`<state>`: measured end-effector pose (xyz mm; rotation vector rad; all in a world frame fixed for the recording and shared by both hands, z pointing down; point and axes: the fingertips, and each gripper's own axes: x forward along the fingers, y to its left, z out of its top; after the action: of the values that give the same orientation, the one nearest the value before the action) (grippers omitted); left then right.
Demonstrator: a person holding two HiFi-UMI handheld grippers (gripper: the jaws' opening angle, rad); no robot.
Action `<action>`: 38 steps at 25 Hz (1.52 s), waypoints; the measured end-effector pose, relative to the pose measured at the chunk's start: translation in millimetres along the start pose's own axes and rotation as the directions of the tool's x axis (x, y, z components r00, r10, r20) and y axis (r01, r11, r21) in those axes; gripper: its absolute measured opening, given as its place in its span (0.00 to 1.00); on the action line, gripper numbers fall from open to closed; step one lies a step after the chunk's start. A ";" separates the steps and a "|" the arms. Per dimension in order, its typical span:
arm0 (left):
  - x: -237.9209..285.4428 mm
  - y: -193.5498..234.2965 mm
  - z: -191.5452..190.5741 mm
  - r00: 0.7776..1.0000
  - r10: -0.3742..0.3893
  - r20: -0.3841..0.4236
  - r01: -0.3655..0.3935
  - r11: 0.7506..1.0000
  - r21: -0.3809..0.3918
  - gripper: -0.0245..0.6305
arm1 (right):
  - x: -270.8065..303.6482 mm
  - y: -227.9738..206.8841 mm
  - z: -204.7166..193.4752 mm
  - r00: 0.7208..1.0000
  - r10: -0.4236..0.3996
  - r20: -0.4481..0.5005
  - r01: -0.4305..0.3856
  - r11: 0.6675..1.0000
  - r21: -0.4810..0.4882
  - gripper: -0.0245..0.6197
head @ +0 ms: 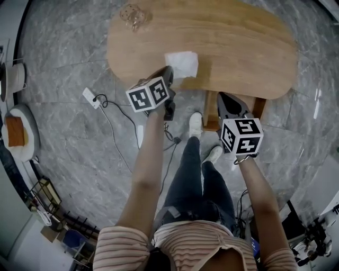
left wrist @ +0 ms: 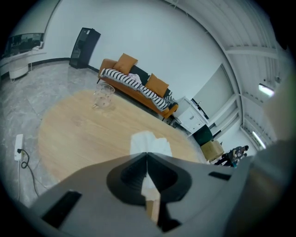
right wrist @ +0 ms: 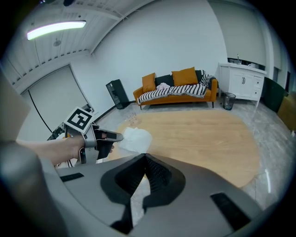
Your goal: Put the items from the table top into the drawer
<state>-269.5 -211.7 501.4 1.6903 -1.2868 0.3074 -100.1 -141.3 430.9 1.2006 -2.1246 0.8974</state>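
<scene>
Just beside white cloth, left hand-held gripper, closed

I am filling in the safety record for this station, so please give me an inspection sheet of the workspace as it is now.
Surface: oval wooden table, with two things on it.
Job's things: white cloth by the near edge; clear glass vessel at the far end; no drawer made out.
Clutter: nothing seen.
Grippers: left gripper has its jaws together, tips at the cloth's edge, and a pinch cannot be confirmed; right gripper has its jaws together with nothing between them, off the table's near edge.
Cables: white power strip and cable on the floor.
Surroundings: grey marble floor, orange sofa, white cabinet.
</scene>
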 end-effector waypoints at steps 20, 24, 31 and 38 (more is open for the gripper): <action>-30.1 -151.9 -84.4 0.979 -0.202 0.032 0.204 0.976 -0.073 0.06 | -92.9 -82.6 -53.6 0.997 -0.073 0.021 0.072 0.995 0.066 0.05; -24.9 -175.7 -116.0 0.980 -0.198 0.020 0.199 0.975 -0.096 0.06 | -115.6 -111.5 -74.6 0.996 -0.084 0.010 0.083 0.994 0.072 0.05; -5.1 -208.3 -171.4 0.977 -0.212 -0.018 0.210 0.973 -0.097 0.06 | -140.0 -154.3 -129.5 0.994 -0.101 -0.043 0.105 0.990 0.090 0.05; 12.5 -227.4 -213.9 0.975 -0.214 -0.052 0.209 0.974 -0.088 0.06 | -145.6 -170.1 -165.4 0.994 -0.087 -0.059 0.093 0.990 0.110 0.05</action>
<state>-0.9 -52.1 499.5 1.7172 -1.0492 0.1760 137.2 -4.3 480.3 1.3028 -1.9833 1.0093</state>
